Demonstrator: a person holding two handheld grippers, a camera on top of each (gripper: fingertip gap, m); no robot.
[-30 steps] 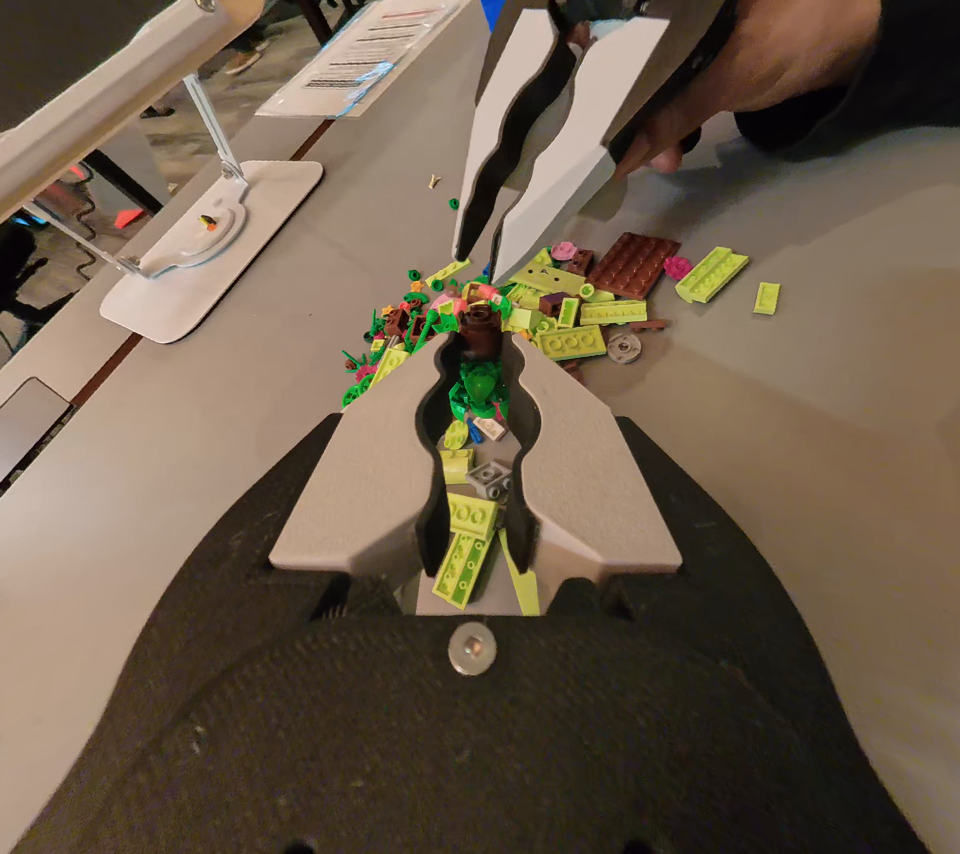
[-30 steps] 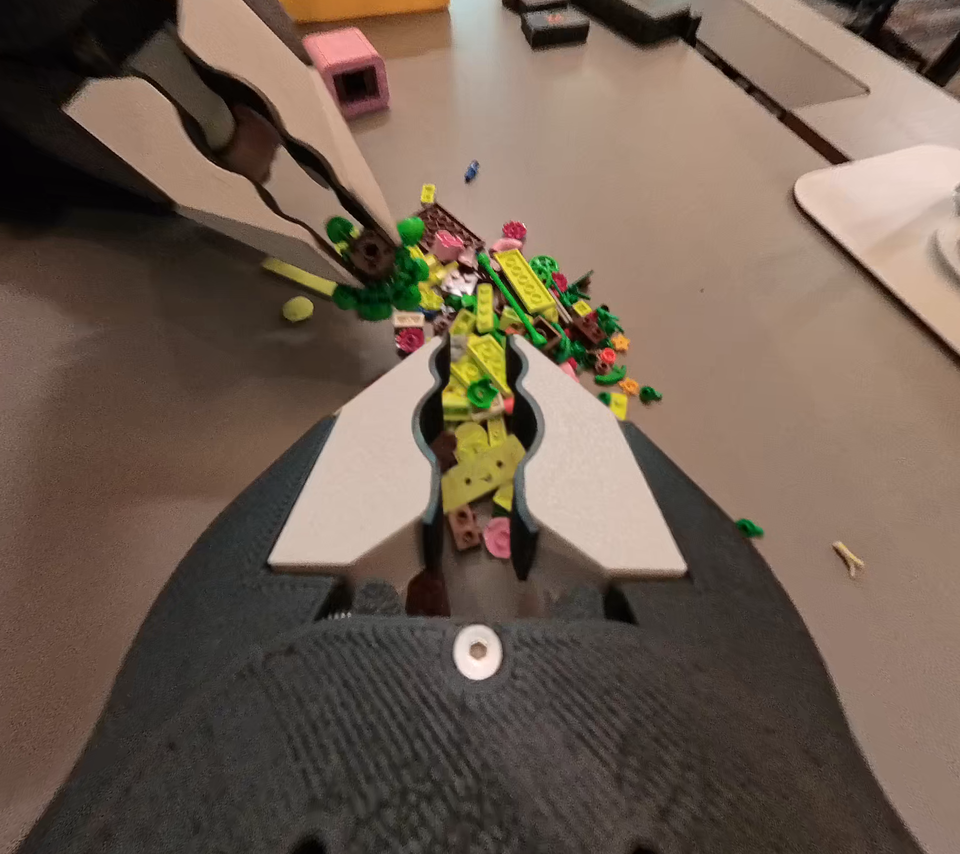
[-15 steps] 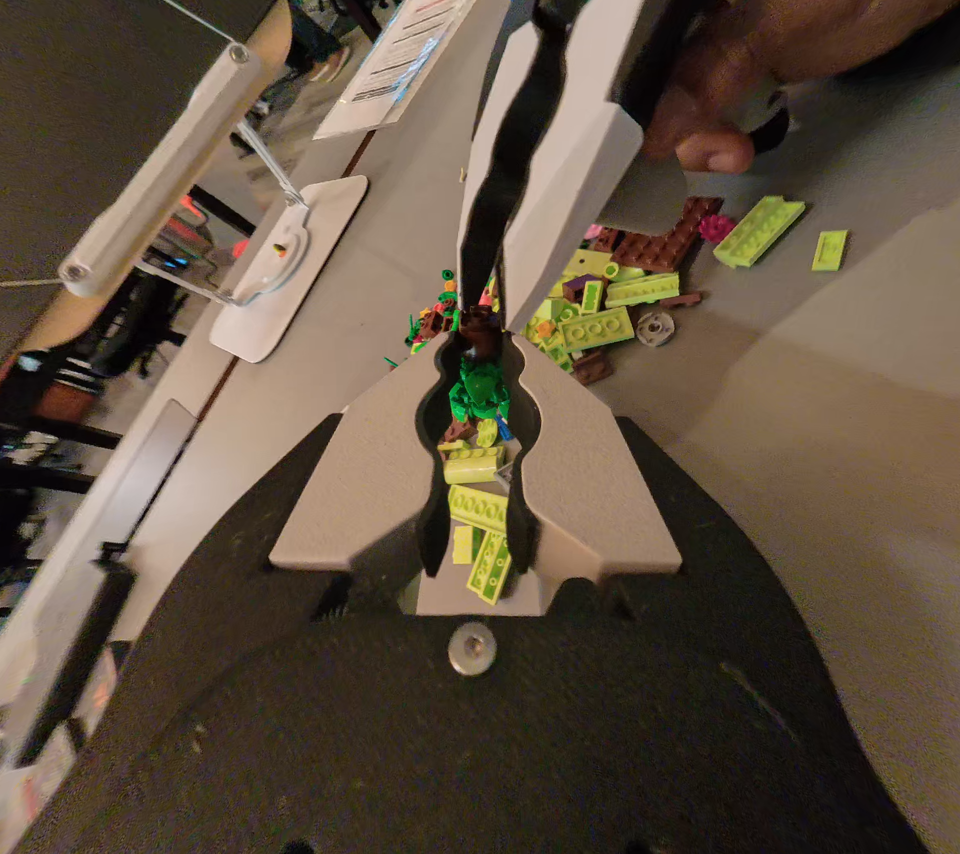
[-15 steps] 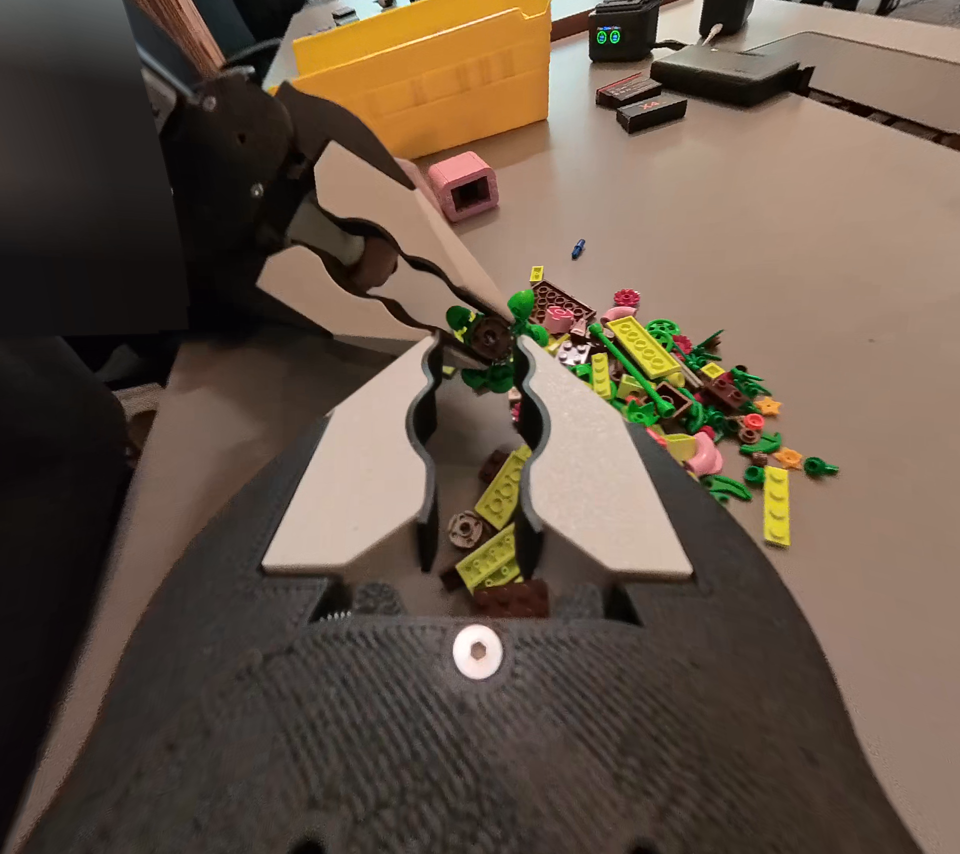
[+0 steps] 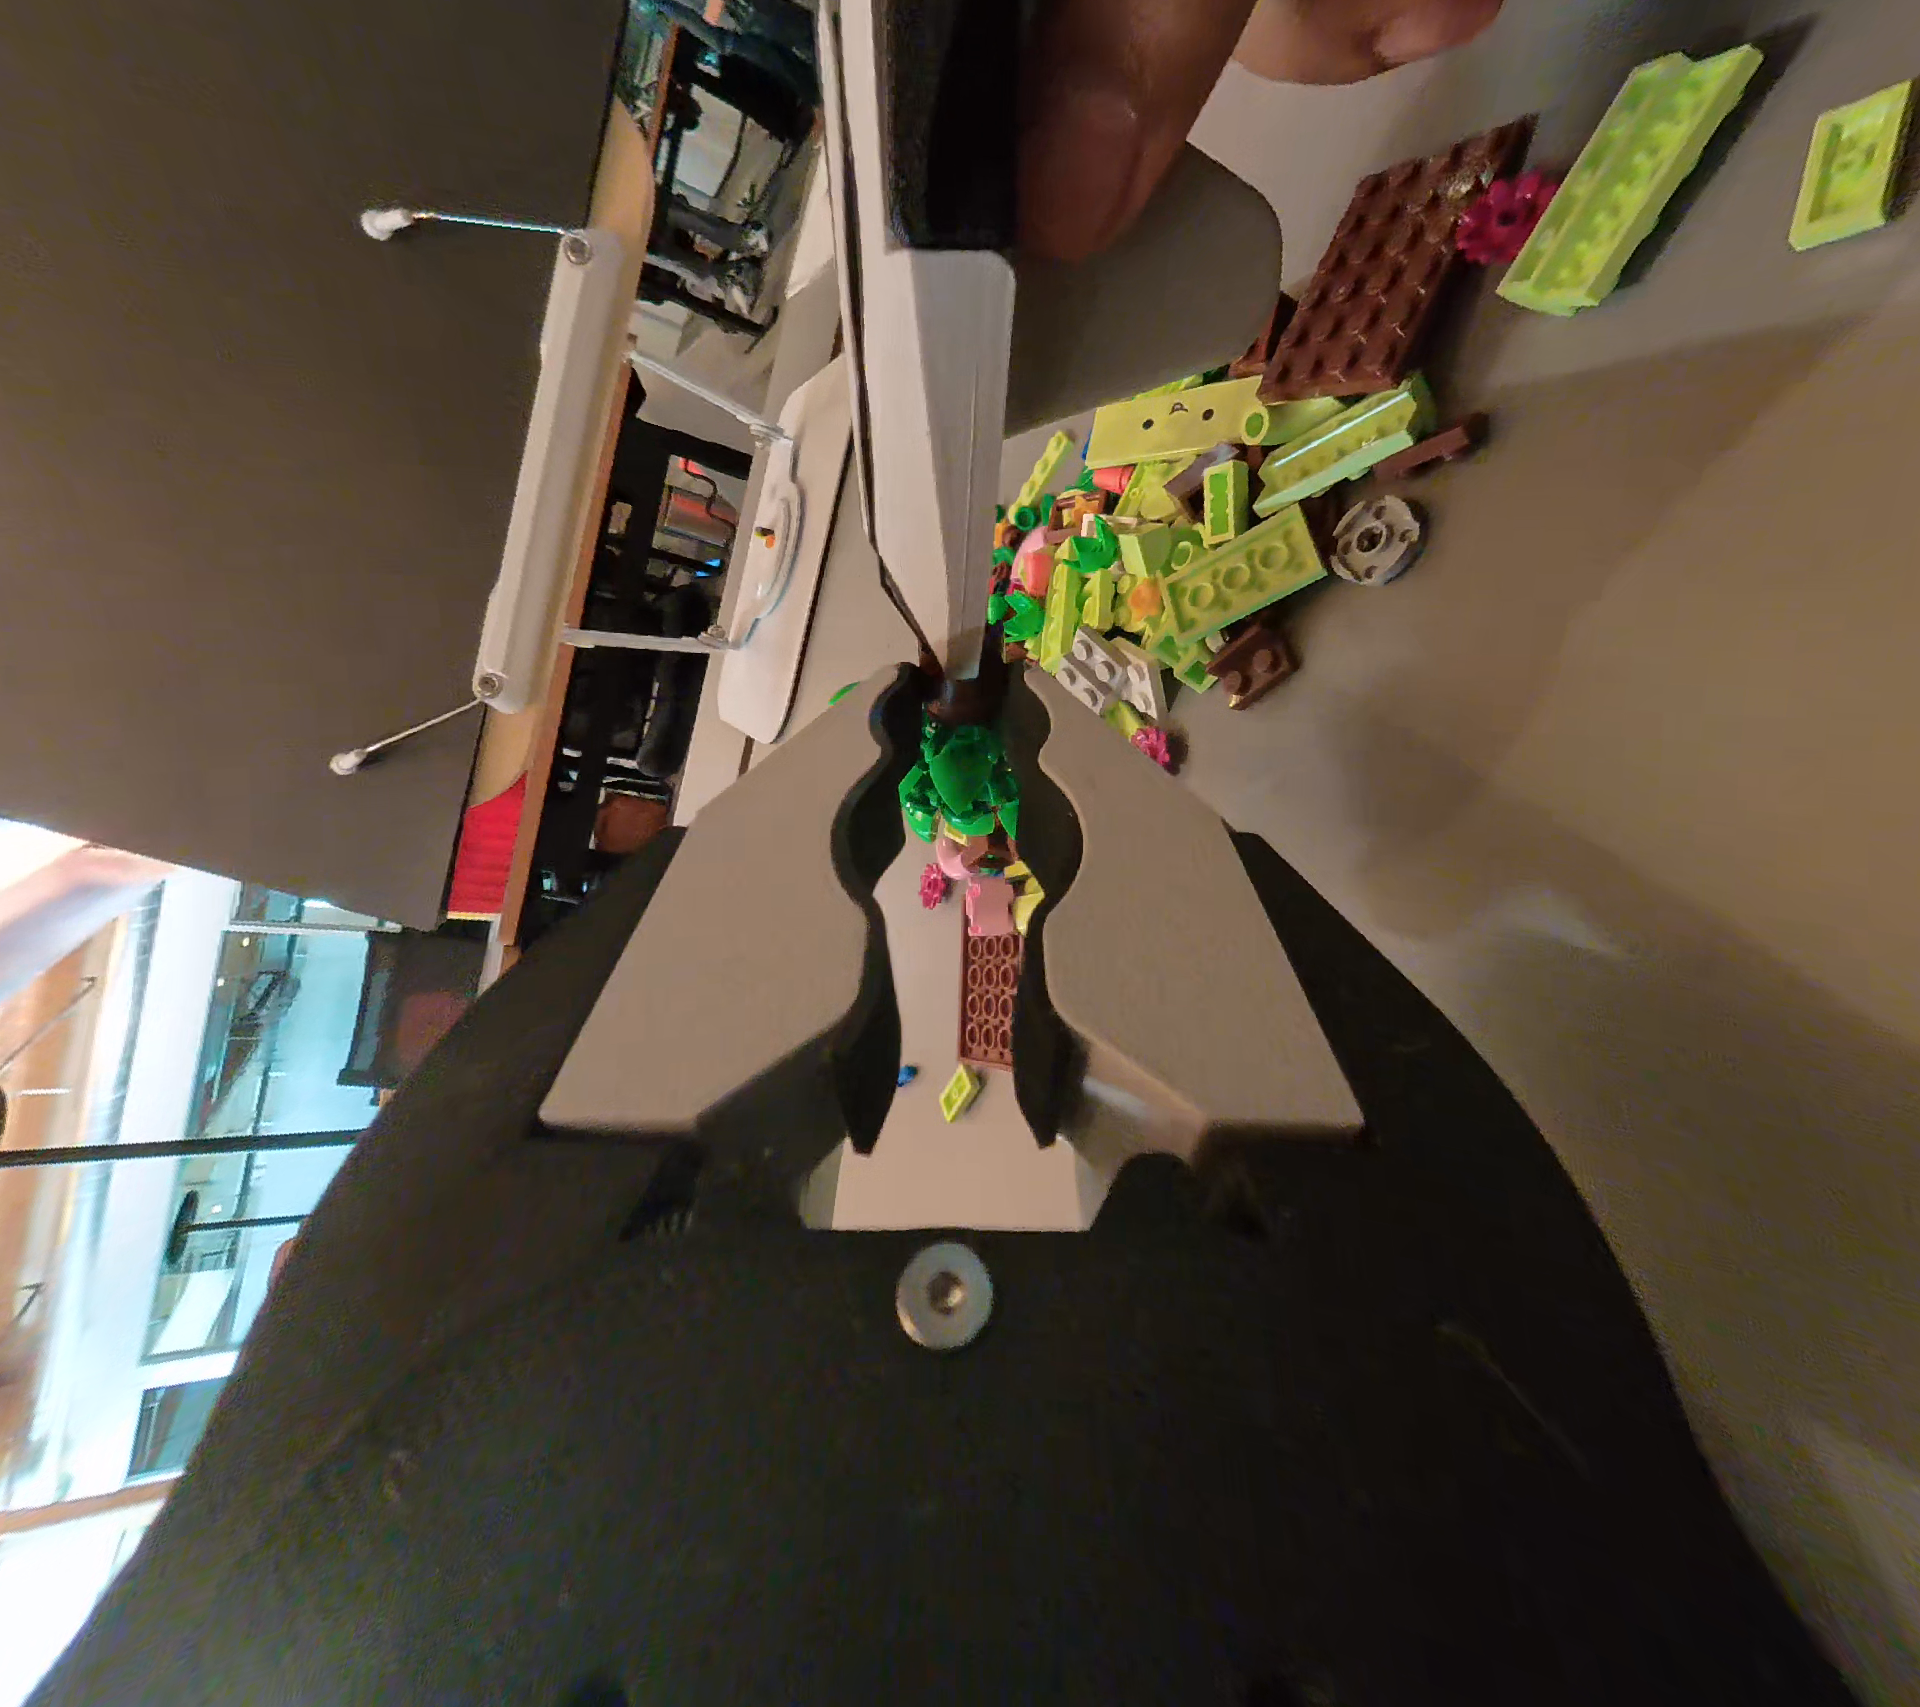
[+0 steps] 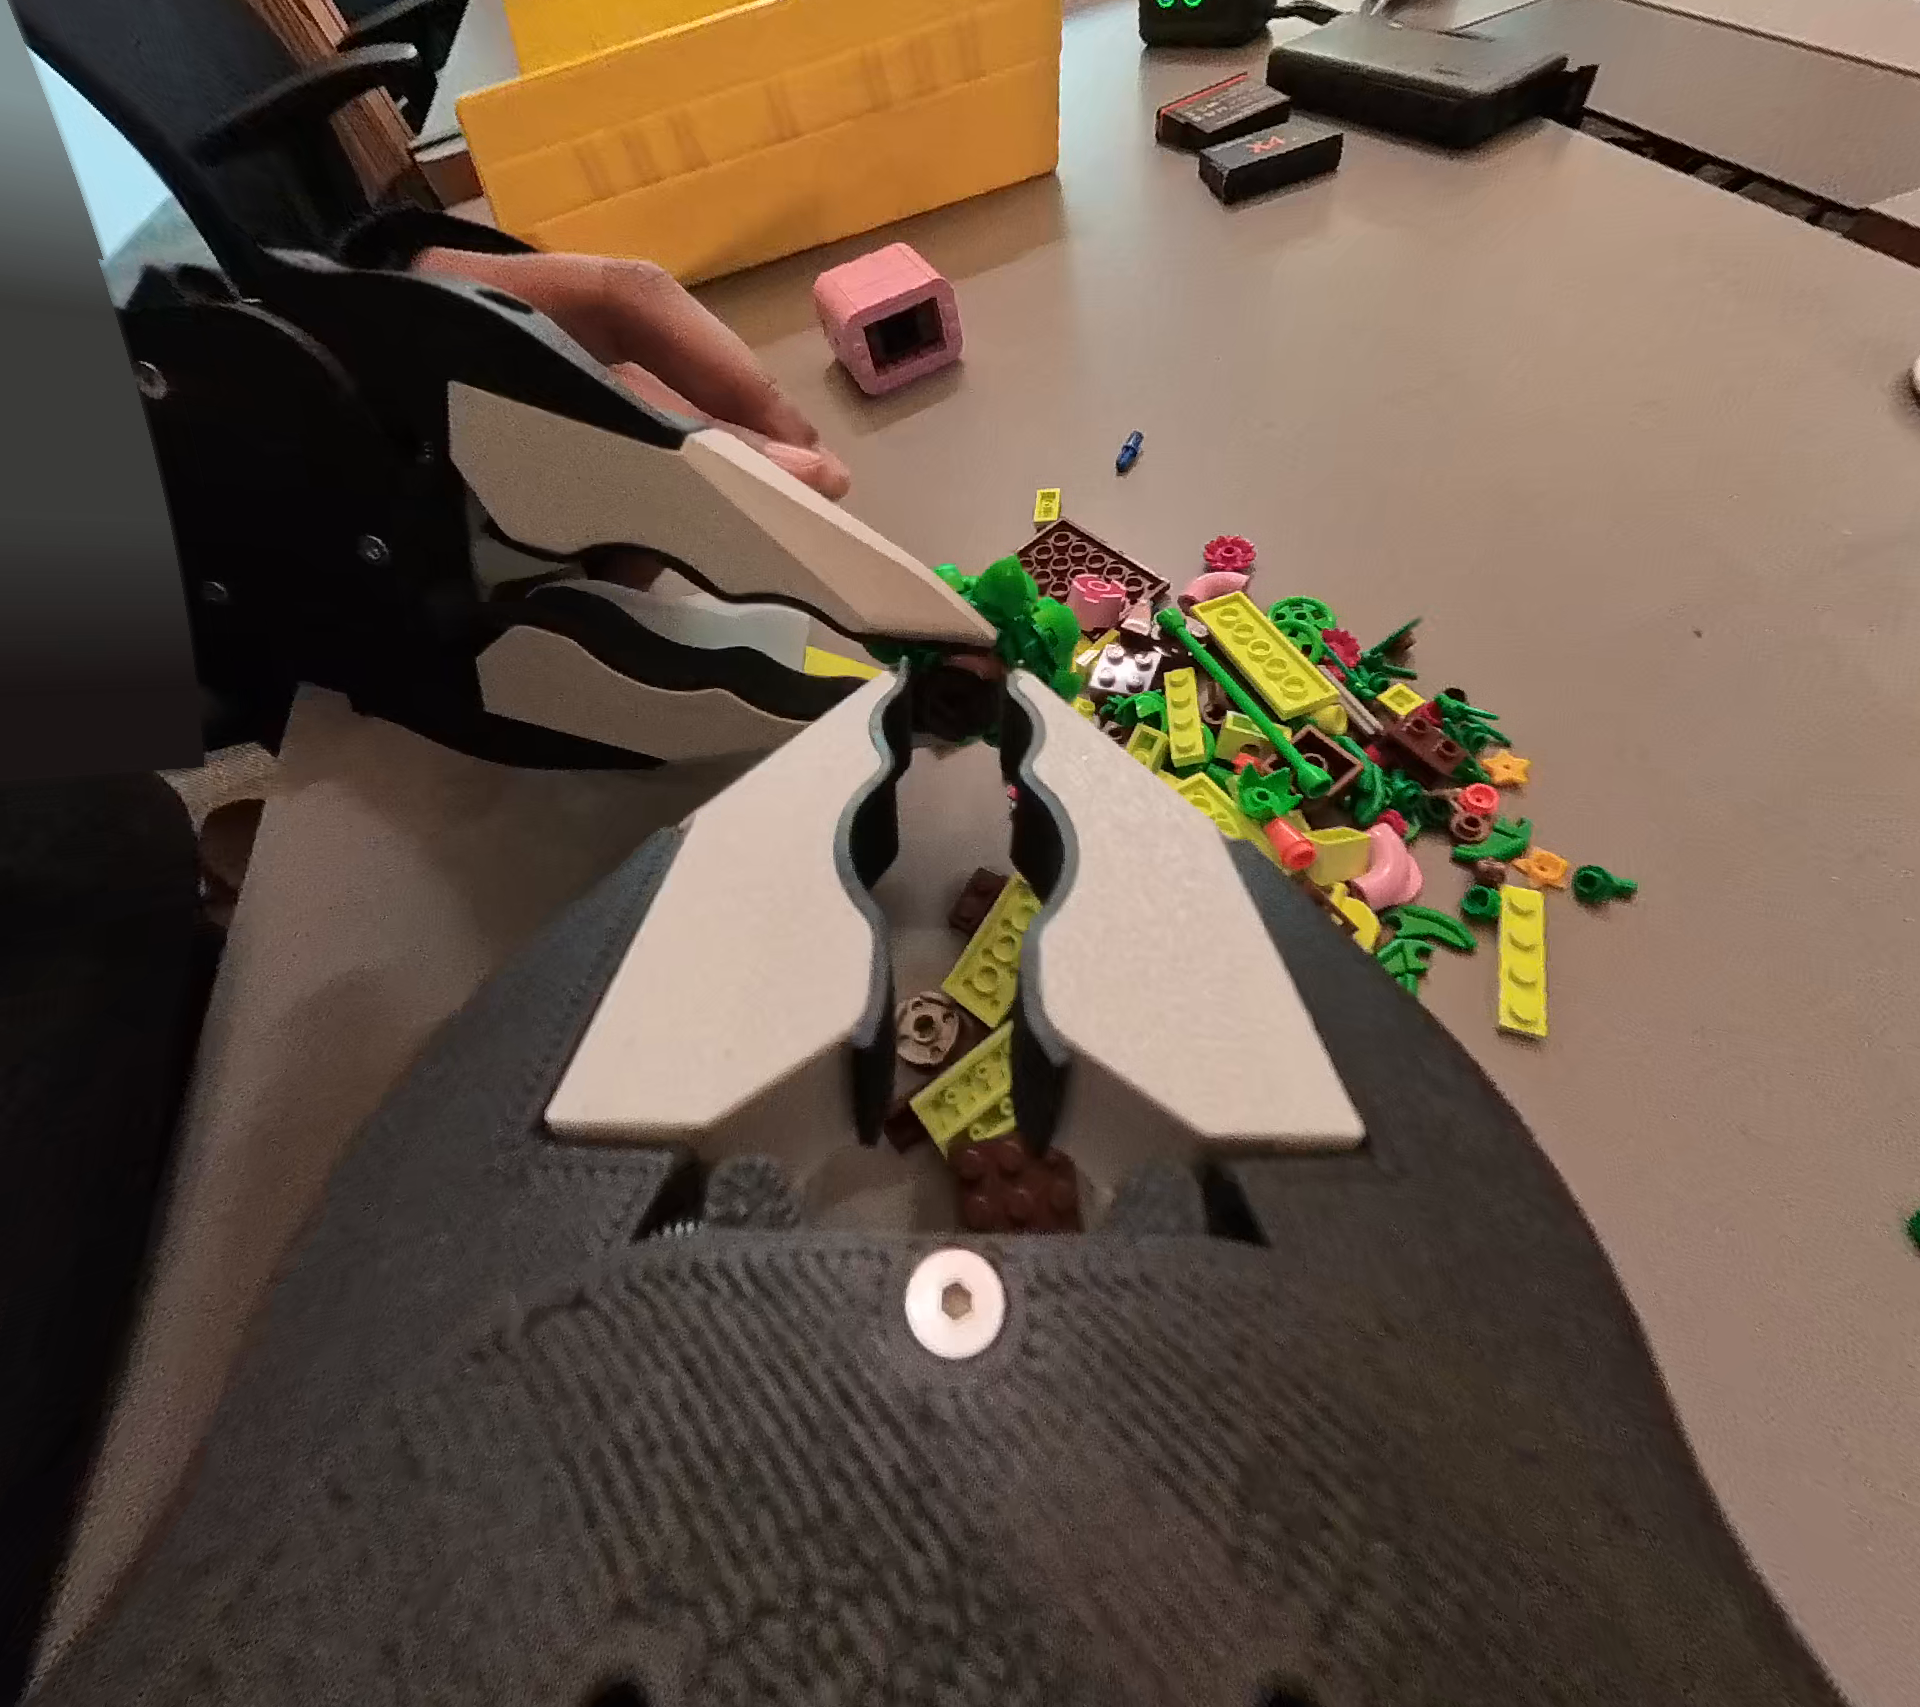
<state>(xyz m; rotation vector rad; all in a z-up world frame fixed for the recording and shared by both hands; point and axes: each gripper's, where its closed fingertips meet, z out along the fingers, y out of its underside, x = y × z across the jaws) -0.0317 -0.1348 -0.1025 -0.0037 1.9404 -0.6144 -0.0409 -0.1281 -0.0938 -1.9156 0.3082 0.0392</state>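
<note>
Right wrist view: both grippers meet on one small brick plant, brown piece with green leaves, held above the grey table.

The right gripper (image 6: 954, 689) has its tips pinched on the brown piece (image 6: 951, 701), and the left gripper (image 5: 961, 686) nips the same plant (image 5: 961, 774) from the other side, its tips closed on it, the green leaves just behind them. Just beside lies a heap of loose bricks (image 6: 1278, 722), lime, brown, green and pink. Farther off on the table (image 6: 1455, 410) stand a pink cube (image 6: 888, 317) and a yellow bin (image 6: 769, 68).
</note>
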